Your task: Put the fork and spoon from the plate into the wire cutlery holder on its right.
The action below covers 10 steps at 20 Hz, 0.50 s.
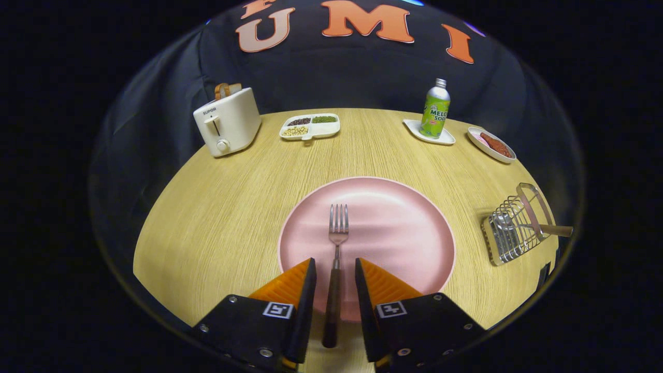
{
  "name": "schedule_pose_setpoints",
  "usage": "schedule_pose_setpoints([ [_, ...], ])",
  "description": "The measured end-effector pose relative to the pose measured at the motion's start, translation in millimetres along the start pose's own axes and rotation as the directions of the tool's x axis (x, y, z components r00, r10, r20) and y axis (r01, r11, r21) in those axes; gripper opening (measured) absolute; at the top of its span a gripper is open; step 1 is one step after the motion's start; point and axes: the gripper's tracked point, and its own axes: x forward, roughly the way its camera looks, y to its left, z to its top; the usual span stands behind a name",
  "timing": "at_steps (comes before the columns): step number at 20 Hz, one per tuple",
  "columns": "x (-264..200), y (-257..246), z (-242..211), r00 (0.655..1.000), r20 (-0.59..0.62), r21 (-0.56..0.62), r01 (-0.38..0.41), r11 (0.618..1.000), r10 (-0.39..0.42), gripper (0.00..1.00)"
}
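Toast sticks up from the cream toaster (pixel 228 126) at the far left of the round wooden table (pixel 217 217), and just to its right sits a white divided tray (pixel 311 126) holding dark, green and pale beans in separate compartments. Nearer, in the middle, the pink plate (pixel 386 223) carries the fork (pixel 337 233), tines pointing away and dark handle reaching back over the plate's near rim. The gripper (pixel 335 274) is spread open, one finger on each side of that handle with a gap on both sides, neither touching it. Beyond the plate to the right, a green bottle (pixel 435 110) stands upright on a small white dish (pixel 429 132), and beside it lies an oval dish (pixel 491 145) with reddish food. Farther right and nearer, the wire cutlery holder (pixel 513 228) already holds the spoon (pixel 523 225), bowl inside, wooden handle poking out rightward.
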Motion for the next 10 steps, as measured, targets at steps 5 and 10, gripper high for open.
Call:
schedule_pose_setpoints([
  [5, 3, -5, -9, 0.999, -0.025, -0.032, 0.04, 0.999, -0.041, 0.16],
  [10, -11, -19, 4, 0.999, -0.016, 0.004, 0.038, 0.999, -0.038, 0.05],
])
